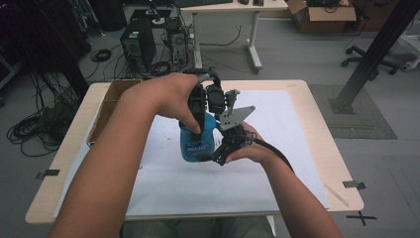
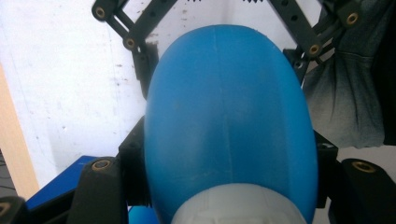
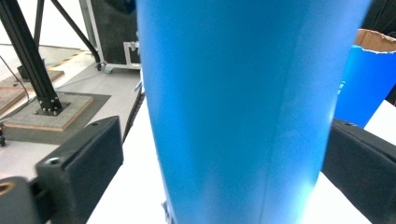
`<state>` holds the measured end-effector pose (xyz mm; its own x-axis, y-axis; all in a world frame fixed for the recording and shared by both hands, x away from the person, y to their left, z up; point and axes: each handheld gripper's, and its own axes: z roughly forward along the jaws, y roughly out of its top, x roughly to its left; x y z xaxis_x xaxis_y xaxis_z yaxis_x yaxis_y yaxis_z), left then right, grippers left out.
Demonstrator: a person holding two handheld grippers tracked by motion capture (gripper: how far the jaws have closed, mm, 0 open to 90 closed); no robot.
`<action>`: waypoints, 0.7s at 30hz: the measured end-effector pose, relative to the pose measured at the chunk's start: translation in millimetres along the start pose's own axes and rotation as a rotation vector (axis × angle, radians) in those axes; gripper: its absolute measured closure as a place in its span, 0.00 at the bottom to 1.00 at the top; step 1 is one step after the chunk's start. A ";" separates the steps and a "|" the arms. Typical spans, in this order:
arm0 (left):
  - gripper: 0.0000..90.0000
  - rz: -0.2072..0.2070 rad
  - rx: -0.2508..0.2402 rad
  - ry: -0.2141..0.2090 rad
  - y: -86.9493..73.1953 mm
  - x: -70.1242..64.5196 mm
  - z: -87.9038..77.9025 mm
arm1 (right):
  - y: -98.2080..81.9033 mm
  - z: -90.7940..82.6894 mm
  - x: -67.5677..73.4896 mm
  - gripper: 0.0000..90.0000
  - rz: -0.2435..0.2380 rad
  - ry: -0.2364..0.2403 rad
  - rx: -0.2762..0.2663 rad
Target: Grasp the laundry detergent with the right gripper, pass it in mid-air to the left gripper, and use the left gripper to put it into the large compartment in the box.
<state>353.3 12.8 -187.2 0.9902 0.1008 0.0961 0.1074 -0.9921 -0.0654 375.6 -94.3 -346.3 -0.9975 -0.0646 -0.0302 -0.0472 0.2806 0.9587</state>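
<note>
high view above the table (image 1: pixel 317 148), both gripper views close against the shared blue bottle (image 1: pixel 195 144)

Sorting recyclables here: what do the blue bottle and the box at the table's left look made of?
Bottle: probably plastic, smooth with a dull sheen; a moulded seam runs down its side. Box: apparently cardboard, matte brown, with a rough torn-looking edge.

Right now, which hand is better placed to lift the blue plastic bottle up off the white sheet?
Left. The left gripper is shut on the blue plastic bottle from above, near its grey top. The right gripper has its jaws open on either side of the bottle, with a gap showing, so it would probably have to close first.
</note>
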 end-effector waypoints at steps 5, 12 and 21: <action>0.42 -0.006 0.006 -0.002 -1.9 3.4 -0.3 | 0.0 -5.0 -1.7 0.00 0.002 -0.014 0.028; 0.42 -0.030 -0.005 -0.005 -7.6 8.2 -1.1 | 4.6 -20.8 -4.7 0.00 -0.025 -0.038 0.089; 0.42 -0.075 0.001 -0.018 -14.3 15.6 -2.2 | 12.8 -51.6 -8.8 0.00 -0.048 -0.074 0.234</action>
<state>367.0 28.4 -182.5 0.9808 0.1765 0.0834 0.1817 -0.9816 -0.0592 386.6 -139.5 -319.2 -0.9946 -0.0152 -0.1031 -0.0971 0.4939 0.8641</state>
